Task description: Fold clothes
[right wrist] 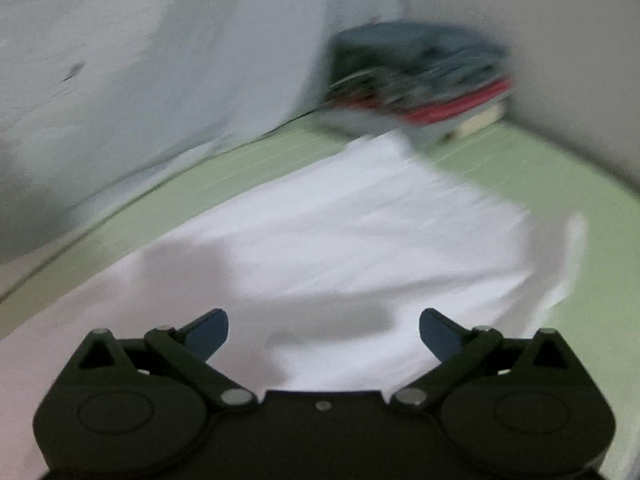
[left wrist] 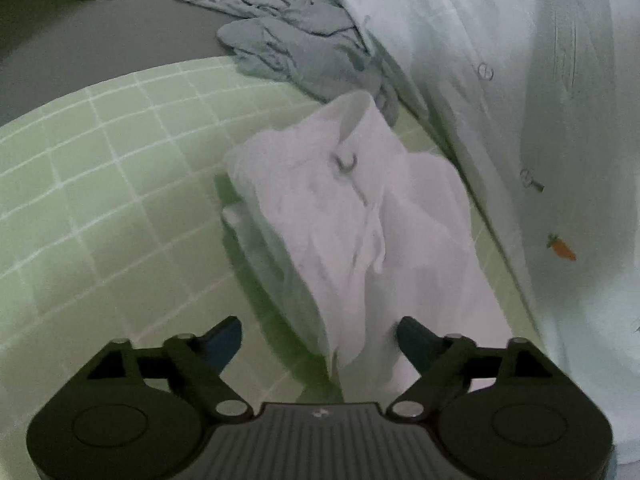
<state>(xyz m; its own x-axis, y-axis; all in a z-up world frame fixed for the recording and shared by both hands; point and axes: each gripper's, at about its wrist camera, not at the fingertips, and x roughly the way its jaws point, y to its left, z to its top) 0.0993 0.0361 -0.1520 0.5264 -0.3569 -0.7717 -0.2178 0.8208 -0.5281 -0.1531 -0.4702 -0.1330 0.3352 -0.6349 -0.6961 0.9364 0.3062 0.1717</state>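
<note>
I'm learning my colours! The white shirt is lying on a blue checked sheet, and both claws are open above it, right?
Nearly. The checked sheet is light green, not blue, as the left wrist view shows. The rest holds: the white shirt lies on it, and the left claw and the right claw are both open above it.

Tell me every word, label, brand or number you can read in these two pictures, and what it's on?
No readable text anywhere.
Left gripper: a tiny pale mark on its body, too small to read.
White garment: a small dark mark, blurred, not legible.
Pale bedding: carrot pictures and small marks only, no words.
Stack of folded clothes: smeared by motion blur, nothing legible.
</note>
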